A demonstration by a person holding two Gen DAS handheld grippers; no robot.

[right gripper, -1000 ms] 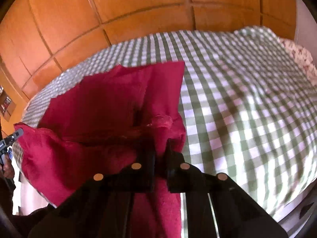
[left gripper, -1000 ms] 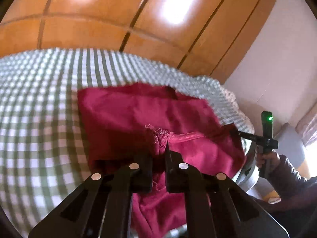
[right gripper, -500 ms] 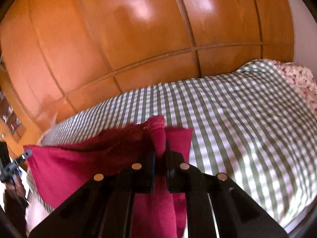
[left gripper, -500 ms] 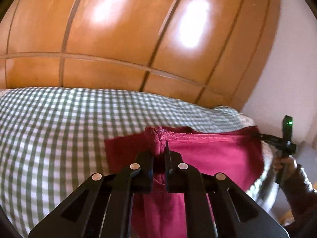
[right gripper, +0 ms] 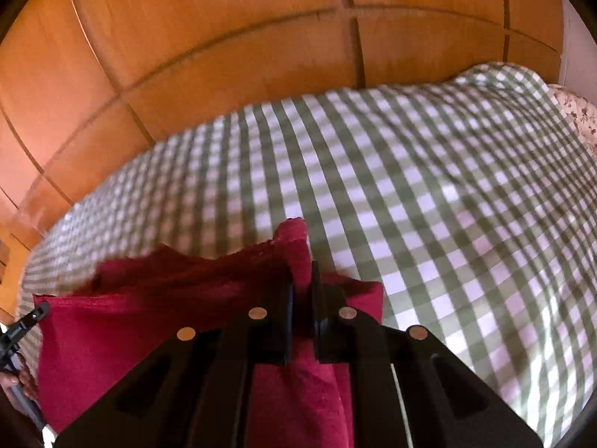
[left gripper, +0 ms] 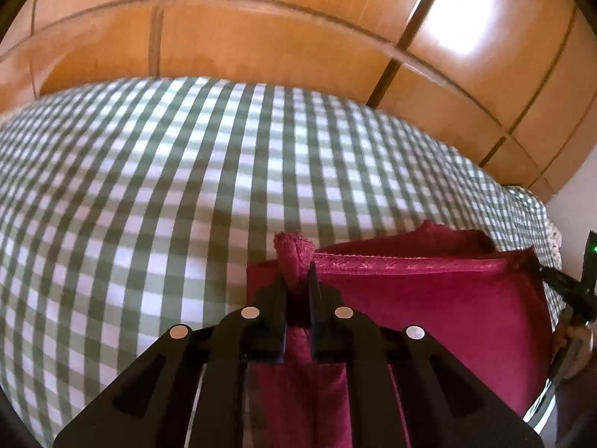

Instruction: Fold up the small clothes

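1. The left tool pinches a bunched corner of a crimson garment; a tuft of the cloth pokes out just beyond the tips of its narrowly set jaws.
2. The right tool also has a bunched corner of the same garment between its jaws. Those jaws are opening slightly, though the cloth still sits tight between the pads.
3. In the left wrist view, the garment's top edge runs taut from the left tool to the right, where the other tool shows as a dark bar at the frame's right edge, with a small green light above it.
4. That top edge carries a narrow patterned trim, perhaps lace, though blur makes this hard to confirm.
5. The garment hangs between the two tools over the near edge of a bed, its lower part dropping below the frames behind the tool bodies.
6. The bed is covered with a green-and-white checked sheet, which fills the middle of both views and lies beyond the garment.
7. In the right wrist view, the left tool appears small at the far left edge, at the garment's other corner.
8. A floral-printed fabric lies at the right end of the bed.
9. Glossy wooden panelled doors rise behind the far side of the bed.
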